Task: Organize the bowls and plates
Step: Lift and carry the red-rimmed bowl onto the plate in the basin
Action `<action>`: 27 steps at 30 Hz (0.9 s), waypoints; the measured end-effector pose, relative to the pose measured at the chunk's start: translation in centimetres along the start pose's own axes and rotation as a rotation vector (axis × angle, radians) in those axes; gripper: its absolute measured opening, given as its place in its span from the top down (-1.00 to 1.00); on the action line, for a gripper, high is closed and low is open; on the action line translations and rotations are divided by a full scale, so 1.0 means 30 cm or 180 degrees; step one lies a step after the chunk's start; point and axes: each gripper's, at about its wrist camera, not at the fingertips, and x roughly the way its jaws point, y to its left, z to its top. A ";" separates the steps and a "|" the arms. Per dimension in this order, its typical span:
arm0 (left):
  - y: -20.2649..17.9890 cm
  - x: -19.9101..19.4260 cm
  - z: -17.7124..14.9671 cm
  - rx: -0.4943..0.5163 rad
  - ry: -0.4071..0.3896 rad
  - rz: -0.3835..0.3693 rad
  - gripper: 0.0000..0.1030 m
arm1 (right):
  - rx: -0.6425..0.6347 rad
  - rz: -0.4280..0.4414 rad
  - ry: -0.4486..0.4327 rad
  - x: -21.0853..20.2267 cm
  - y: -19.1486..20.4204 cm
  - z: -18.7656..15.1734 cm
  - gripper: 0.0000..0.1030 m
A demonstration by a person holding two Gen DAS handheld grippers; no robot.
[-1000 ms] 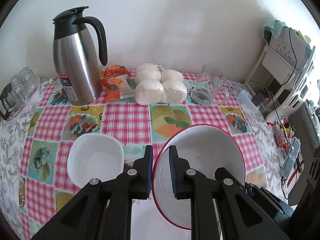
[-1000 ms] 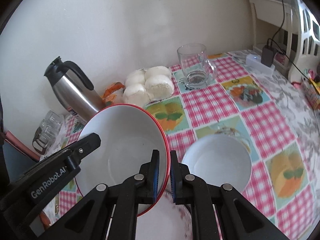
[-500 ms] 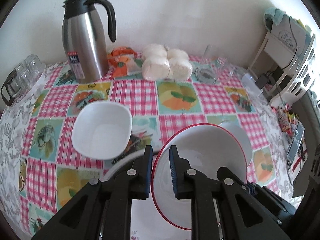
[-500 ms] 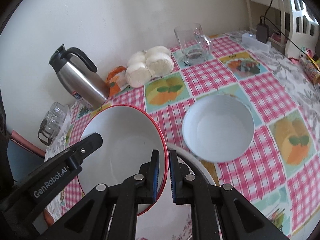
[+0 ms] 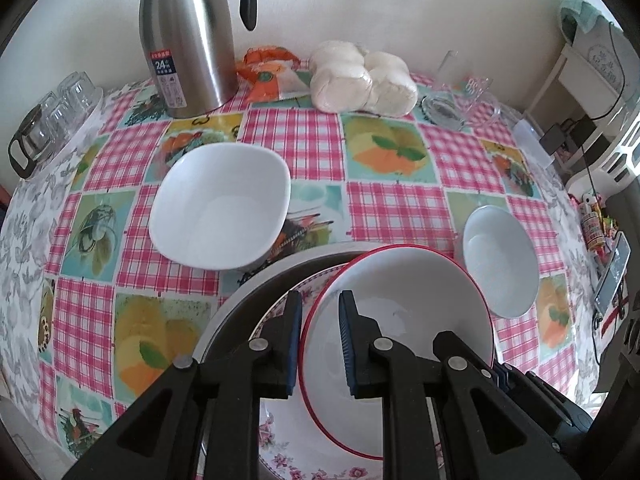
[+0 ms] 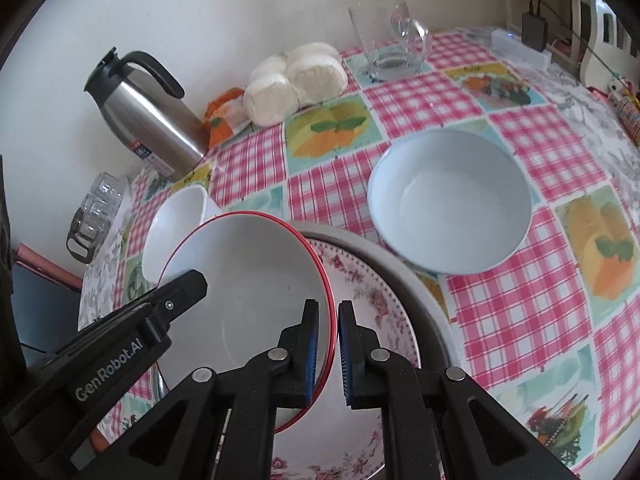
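Observation:
A white bowl with a red rim (image 5: pixel 404 304) (image 6: pixel 248 280) hangs tilted between both grippers. My left gripper (image 5: pixel 319 344) is shut on its left rim and my right gripper (image 6: pixel 329 350) is shut on its right rim. Just under the bowl lies a floral plate (image 5: pixel 280 436) (image 6: pixel 372 304) inside a wider grey plate (image 5: pixel 256 288) (image 6: pixel 424 292). A square white bowl (image 5: pixel 220 208) (image 6: pixel 176 216) stands on the cloth to the left. A round pale bowl (image 5: pixel 500 260) (image 6: pixel 448 208) stands to the right.
At the back of the checked tablecloth (image 5: pixel 396 204) stand a steel thermos jug (image 5: pixel 188 36), an orange packet (image 5: pixel 268 76), wrapped white buns (image 5: pixel 360 80) and a glass mug (image 6: pixel 390 46). Upturned glasses (image 5: pixel 52 120) sit far left. A shelf with cables (image 5: pixel 592 92) stands right of the table.
Both grippers have come down and tipped further downward with the red-rimmed bowl in them. The stacked plates have come into view beneath it, and the two white bowls now show in full.

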 end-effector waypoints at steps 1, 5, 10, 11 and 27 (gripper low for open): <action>0.002 0.002 0.000 0.0002 0.0010 0.0005 0.66 | -0.0010 -0.0006 -0.0003 0.001 0.004 0.001 0.77; 0.011 0.004 0.001 -0.0017 0.0030 0.0010 0.66 | -0.0011 0.0001 0.0001 0.002 0.010 0.007 0.76; 0.021 0.011 0.002 -0.0044 0.0074 0.0028 0.65 | -0.0062 -0.0008 -0.0005 0.003 0.025 0.005 0.73; 0.022 0.011 0.002 -0.0046 0.0076 0.0024 0.65 | -0.0075 -0.0019 -0.0007 0.004 0.029 0.006 0.73; 0.023 0.019 0.002 -0.0069 0.0155 -0.0030 0.52 | -0.0141 -0.0026 0.0020 0.016 0.033 0.008 0.71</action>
